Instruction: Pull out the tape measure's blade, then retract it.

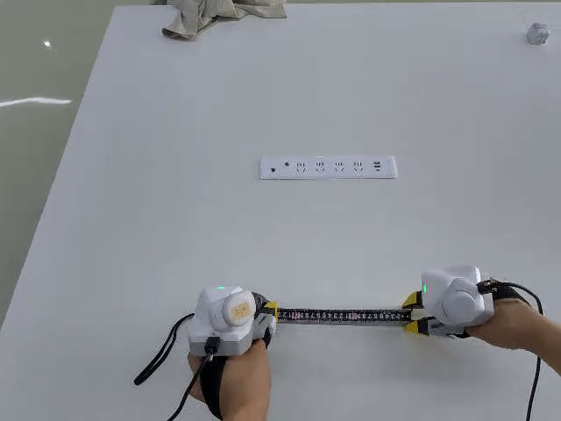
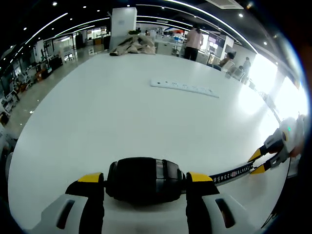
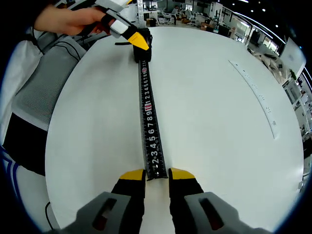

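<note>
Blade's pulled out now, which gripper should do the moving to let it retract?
Probably the right. The right gripper pinches the blade at its tip, so it can travel back toward the case, which the left gripper clamps.

- White surface (image 1: 175, 246), wide.
- White power strip (image 1: 328, 167) lies flat at its middle.
- Crumpled cloth (image 1: 219, 16) sits at the far edge.
- Tape measure's blade (image 1: 342, 316) stretches along the near side.

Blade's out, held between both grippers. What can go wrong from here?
1. The right gripper pinches just the tip of the black numbered tape blade; a slip may let it whip back.
2. The left gripper clamps the rounded black tape measure case by its sides; further pull might twist it loose.
</note>
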